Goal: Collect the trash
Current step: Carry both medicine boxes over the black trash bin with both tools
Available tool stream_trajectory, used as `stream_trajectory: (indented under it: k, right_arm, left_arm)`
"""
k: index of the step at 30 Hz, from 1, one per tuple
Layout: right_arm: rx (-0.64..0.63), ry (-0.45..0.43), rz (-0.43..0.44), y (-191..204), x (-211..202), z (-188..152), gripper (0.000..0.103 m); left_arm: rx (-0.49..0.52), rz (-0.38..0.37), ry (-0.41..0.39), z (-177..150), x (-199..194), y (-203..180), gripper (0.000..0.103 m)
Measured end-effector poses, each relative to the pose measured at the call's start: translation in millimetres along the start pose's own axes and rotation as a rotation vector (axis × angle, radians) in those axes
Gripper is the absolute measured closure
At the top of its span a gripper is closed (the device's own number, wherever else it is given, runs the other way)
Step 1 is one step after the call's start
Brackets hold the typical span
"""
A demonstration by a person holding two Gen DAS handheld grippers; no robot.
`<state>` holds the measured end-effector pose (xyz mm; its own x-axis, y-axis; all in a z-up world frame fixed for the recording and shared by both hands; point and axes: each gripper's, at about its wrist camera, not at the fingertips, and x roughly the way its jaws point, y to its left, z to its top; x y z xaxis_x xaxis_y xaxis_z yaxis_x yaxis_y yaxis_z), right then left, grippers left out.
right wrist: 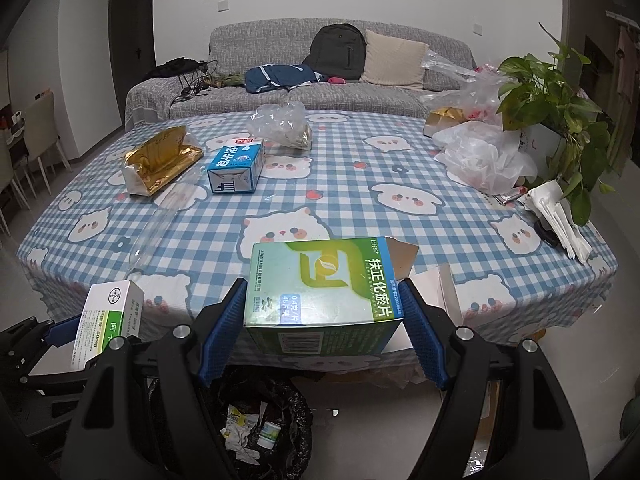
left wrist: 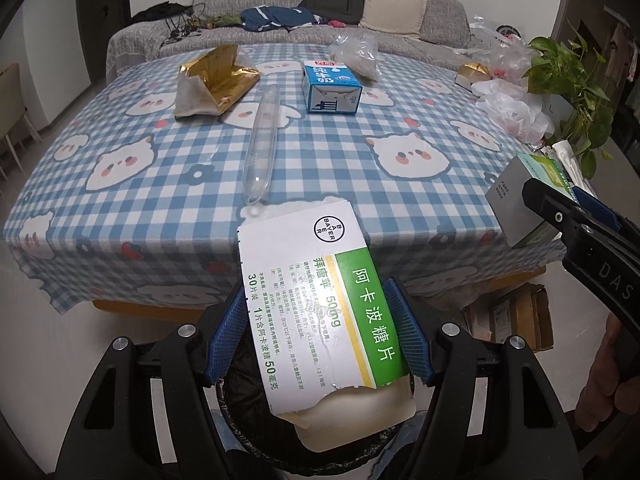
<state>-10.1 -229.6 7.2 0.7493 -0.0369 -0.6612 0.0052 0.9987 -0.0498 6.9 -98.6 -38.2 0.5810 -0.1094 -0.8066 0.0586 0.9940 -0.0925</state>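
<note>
Bin [right wrist: 256, 432] mouth below the table edge is narrow for two boxes: the right gripper [right wrist: 324, 320], jaws wide, clamps the green carton [right wrist: 320, 284]; the left gripper [left wrist: 320, 340] likewise grips the white medicine box [left wrist: 320, 300]. Dropped together, either may glance off the rim onto the floor.

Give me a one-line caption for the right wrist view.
Right tool holds a green medicine box above the black-lined trash bin, checked table behind.
</note>
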Motion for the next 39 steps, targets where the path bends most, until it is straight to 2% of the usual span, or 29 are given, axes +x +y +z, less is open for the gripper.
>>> stream_trajectory:
  k: [18, 27, 39]
  right_arm:
    - [-0.018, 0.045, 0.025, 1, -18, -56, 0.031]
    - [-0.017, 0.105, 0.024, 5, -7, -89, 0.031]
    - [0.012, 0.188, 0.024, 4, 20, -136, 0.031]
  left_arm:
    - [-0.023, -0.014, 0.027, -64, 0, 14, 0.036]
    - [-0.026, -0.025, 0.048, -88, 16, 13, 0.036]
    - [-0.016, 0.002, 0.079, -107, 52, 16, 0.036]
